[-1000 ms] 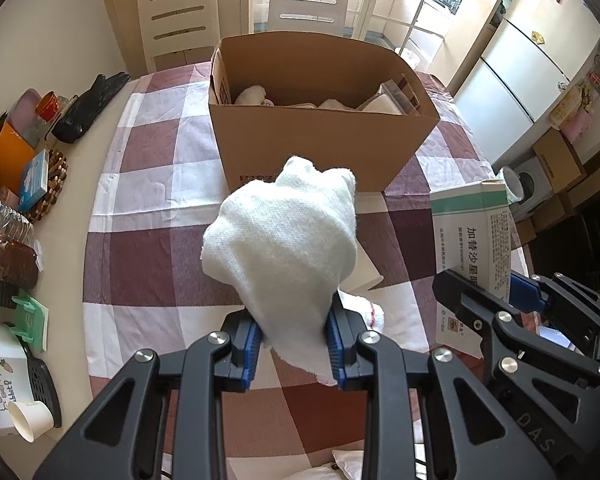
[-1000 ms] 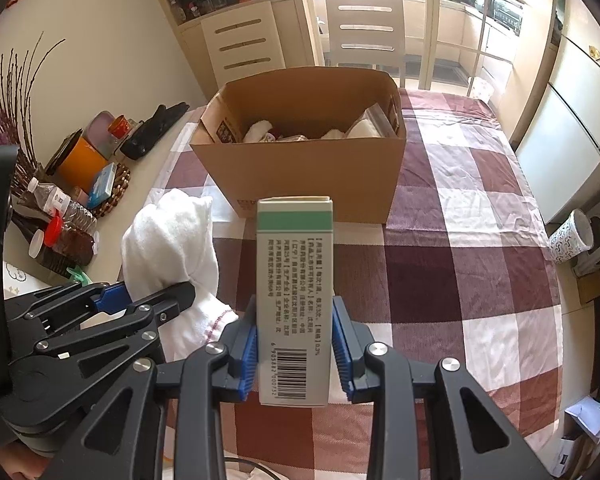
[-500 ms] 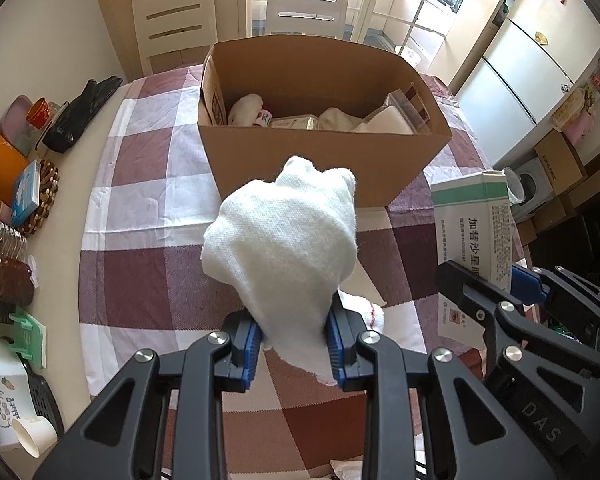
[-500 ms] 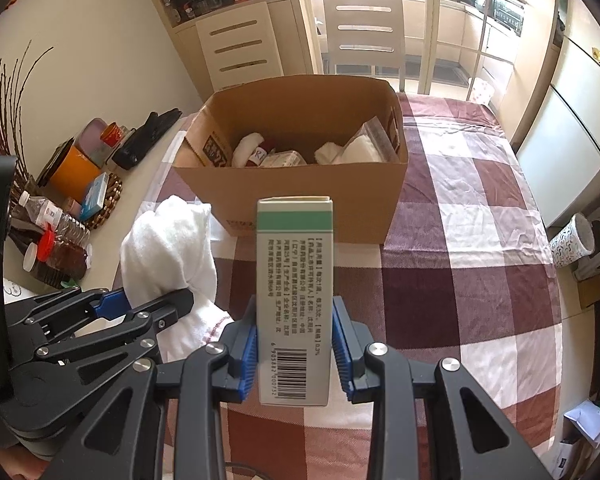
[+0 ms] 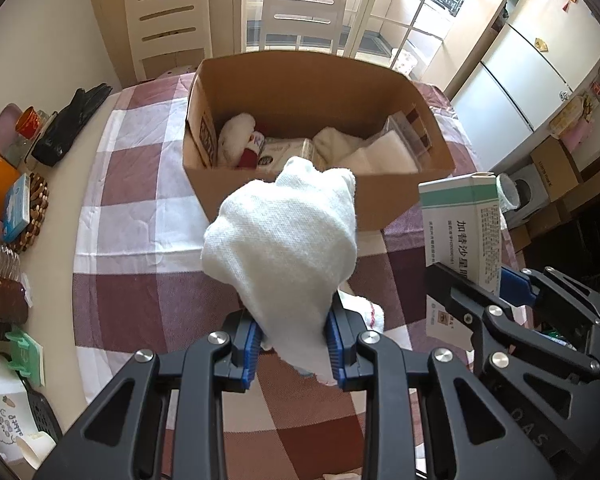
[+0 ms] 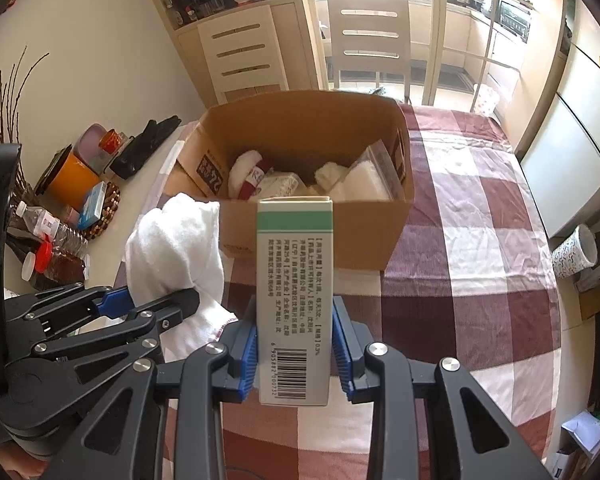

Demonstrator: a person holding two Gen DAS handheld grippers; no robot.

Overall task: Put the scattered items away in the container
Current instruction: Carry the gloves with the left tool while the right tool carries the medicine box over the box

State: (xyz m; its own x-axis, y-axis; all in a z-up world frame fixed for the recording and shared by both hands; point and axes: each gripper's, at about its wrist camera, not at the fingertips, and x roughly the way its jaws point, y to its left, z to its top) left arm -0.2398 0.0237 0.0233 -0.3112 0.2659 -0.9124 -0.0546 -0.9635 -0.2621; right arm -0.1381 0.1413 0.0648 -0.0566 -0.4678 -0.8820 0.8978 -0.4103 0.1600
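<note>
Quick update from my end. The cardboard box is my landmark here, and compared with a second ago it sits noticeably closer in both wrist views: I can now look over its near wall at the stuff already inside, where before I mostly saw the front face. So both hands have carried their loads toward it, which I read as the transport leg nearly done, drop-off coming up.

The white cloth is pinched between the blue pads of the left gripper, jaws clamped tight on its lower end, the rest bunched up above the fingers. It hangs in front of the box's near wall, not over the opening yet, as far as I can tell.

The medicine carton stands upright in the right gripper, pads pressed on both long sides down by the barcode. Same story: on my side of the box, just short of the rim.

The two grippers ride side by side, cloth left of the carton. A bit more white cloth with red stitching still lies on the checked tablecloth short of the box.
</note>
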